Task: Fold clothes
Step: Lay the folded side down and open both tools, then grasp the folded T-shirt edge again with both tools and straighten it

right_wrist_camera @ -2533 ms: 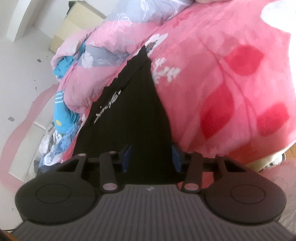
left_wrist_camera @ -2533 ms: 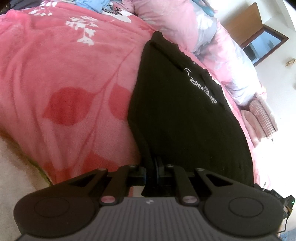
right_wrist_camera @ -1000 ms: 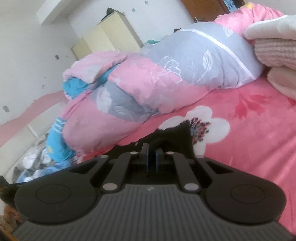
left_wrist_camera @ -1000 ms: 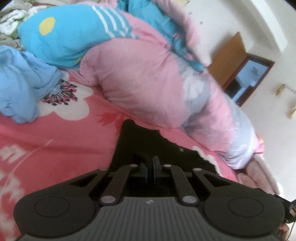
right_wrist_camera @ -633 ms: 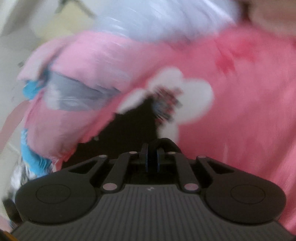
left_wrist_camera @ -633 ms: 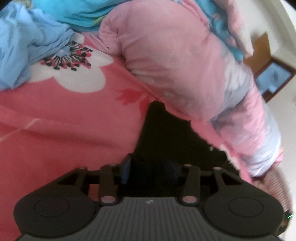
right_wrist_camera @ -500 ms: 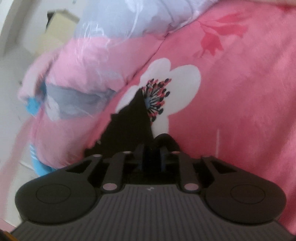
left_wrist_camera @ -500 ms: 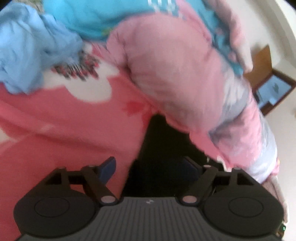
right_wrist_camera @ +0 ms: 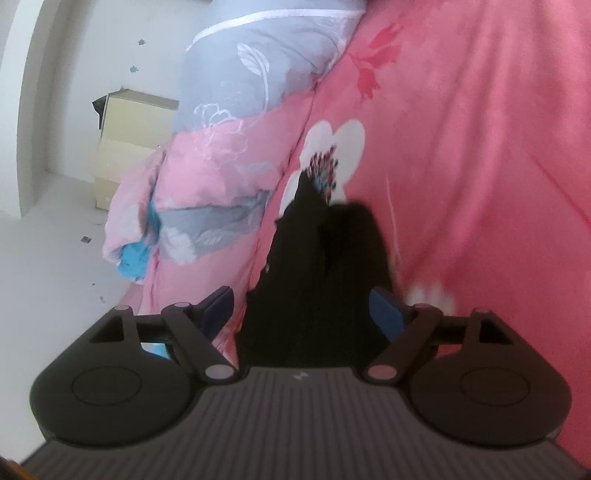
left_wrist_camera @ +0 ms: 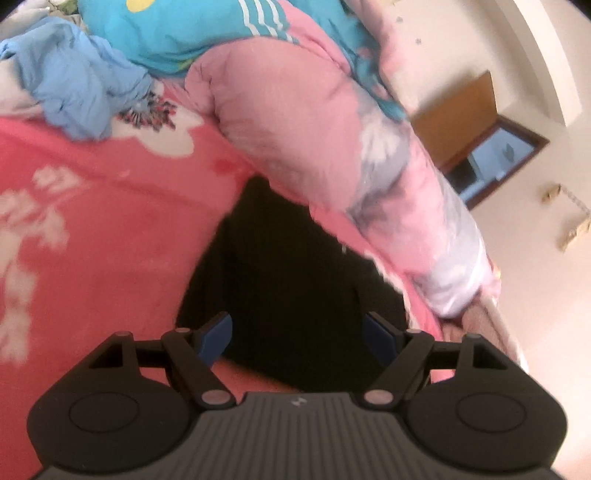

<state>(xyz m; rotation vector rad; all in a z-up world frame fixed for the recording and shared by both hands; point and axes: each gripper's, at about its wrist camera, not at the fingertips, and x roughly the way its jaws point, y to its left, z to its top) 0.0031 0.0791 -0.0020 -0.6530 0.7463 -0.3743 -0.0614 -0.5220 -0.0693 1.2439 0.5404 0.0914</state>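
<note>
Nearest in the left wrist view, the left tool (left_wrist_camera: 299,338) fills the bottom of the frame, its blue pads spread wide with nothing pressed between them; the black garment (left_wrist_camera: 291,280) lies loose on the bed just ahead, in the lower centre. In the right wrist view the right tool (right_wrist_camera: 301,310) sits low in the frame too, its jaws opening, and the black garment (right_wrist_camera: 321,266) runs between the pads up toward the middle of the picture without either pad pinching it. Under the garment spreads the pink blanket (left_wrist_camera: 92,206), printed with white flowers, taking the left half of the left view and the right half of the right view (right_wrist_camera: 480,147). Beyond the garment, in the centre of the left view, a bulky pink and grey quilt (left_wrist_camera: 314,140) is heaped, the black cloth's far edge reaching its foot. Farther still, at the upper left, a light blue cloth (left_wrist_camera: 74,92) is crumpled on the blanket, with a turquoise striped piece (left_wrist_camera: 203,33) behind it. At the far left of the right view stands a pale cabinet (right_wrist_camera: 125,140) against the wall.
</note>
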